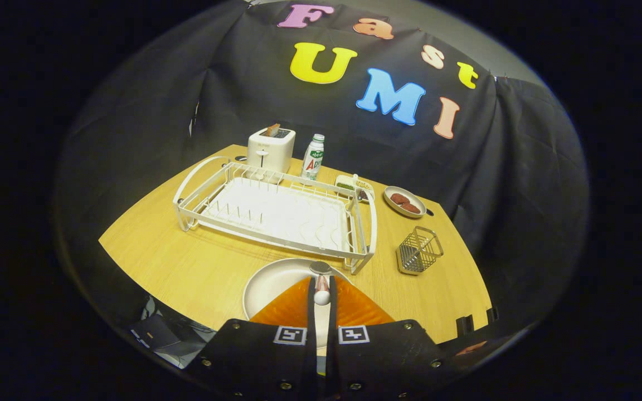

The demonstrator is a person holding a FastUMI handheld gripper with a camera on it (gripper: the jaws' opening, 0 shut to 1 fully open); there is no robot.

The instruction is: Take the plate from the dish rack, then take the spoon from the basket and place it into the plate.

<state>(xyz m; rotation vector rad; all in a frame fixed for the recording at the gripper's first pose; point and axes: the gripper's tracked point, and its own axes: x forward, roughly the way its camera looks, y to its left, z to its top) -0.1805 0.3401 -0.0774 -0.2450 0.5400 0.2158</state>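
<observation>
My tongs (pixel 321 285) point forward and down over the near part of the wooden table (pixel 187 267). The two fingers are almost together, with only a thin gap, and they grip the handle of a spoon (pixel 321 275). The spoon stands nearly along the fingers, its round bowl ahead of the tips and a pale ball-shaped end lower in the gap.

The spoon bowl hangs over the far rim of the cream plate (pixel 268 287), which lies flat on the table directly under my fingers. I cannot tell if the spoon touches the plate.

Just beyond the plate stands the white dish rack (pixel 276 214); its near corner is very close to the plate rim. To the right of the rack, the wire basket (pixel 418 250) stands apart from it, with bare wood around it. Farther back I see a white toaster (pixel 271 149), a small bottle (pixel 314 157) and a dish with two brown pieces (pixel 404 201). On the left of the plate the table has open room up to its edge.
</observation>
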